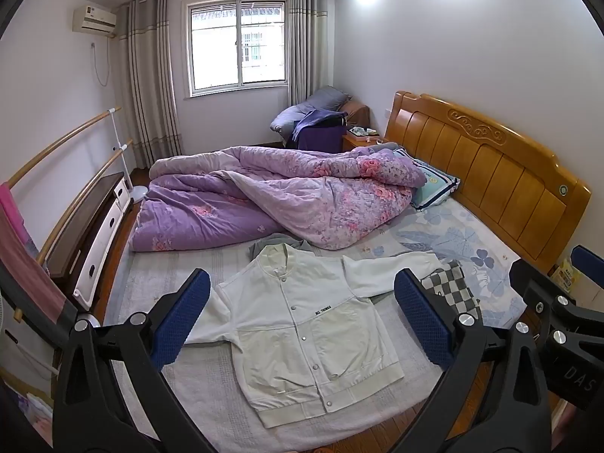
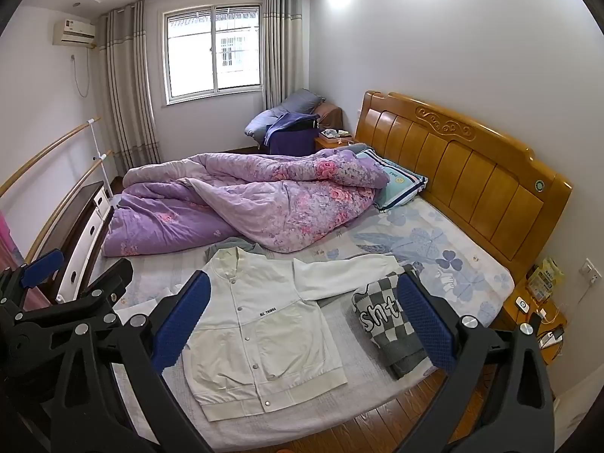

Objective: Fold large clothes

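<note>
A white snap-button jacket (image 1: pixel 302 339) (image 2: pixel 260 332) lies flat and face up on the bed, hem toward me. One sleeve stretches right; the other runs left behind a finger. My left gripper (image 1: pixel 302 317) hovers open in front of the bed with the jacket body seen between its blue pads (image 1: pixel 185 317), touching nothing. My right gripper (image 2: pixel 304 317) is open too, framing the jacket's right half and a folded grey-and-white checkered garment (image 2: pixel 385 321) (image 1: pixel 453 290). Each gripper shows in the other's view: the right gripper (image 1: pixel 555 268) at the right edge, the left gripper (image 2: pixel 75 268) at the left.
A crumpled purple floral quilt (image 1: pixel 271 196) fills the far half of the bed (image 1: pixel 472 249), with a grey garment (image 1: pixel 275 241) peeking out behind the jacket collar. A wooden headboard (image 1: pixel 483 173) and pillow (image 1: pixel 434 185) stand right, a dresser (image 1: pixel 94 234) left, a nightstand (image 2: pixel 536 313) beside the bed.
</note>
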`<state>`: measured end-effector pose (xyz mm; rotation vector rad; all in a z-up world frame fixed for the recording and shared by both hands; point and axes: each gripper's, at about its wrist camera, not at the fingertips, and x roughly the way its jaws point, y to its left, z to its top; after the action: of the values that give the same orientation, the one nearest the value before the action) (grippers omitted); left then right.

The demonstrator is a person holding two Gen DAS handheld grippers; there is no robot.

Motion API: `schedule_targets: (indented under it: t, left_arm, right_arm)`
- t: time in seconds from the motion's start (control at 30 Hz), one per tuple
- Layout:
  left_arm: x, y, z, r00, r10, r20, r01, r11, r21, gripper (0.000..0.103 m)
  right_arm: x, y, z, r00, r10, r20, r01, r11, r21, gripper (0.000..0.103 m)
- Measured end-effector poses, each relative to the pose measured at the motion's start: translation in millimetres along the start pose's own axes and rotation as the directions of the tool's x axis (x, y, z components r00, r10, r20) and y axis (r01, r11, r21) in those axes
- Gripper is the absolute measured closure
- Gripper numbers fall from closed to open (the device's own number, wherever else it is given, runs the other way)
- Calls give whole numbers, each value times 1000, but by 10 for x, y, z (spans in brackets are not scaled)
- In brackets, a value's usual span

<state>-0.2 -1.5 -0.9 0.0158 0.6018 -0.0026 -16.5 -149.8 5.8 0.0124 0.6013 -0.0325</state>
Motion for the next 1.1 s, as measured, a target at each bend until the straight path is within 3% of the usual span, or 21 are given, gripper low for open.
schedule_targets:
  t: [1.1]
  left_arm:
    - [-34, 61, 9, 1000, -5, 3, 5, 1000, -5, 5]
  right_arm:
    - [21, 65, -18, 1000, -3, -3, 3, 1000, -4, 8]
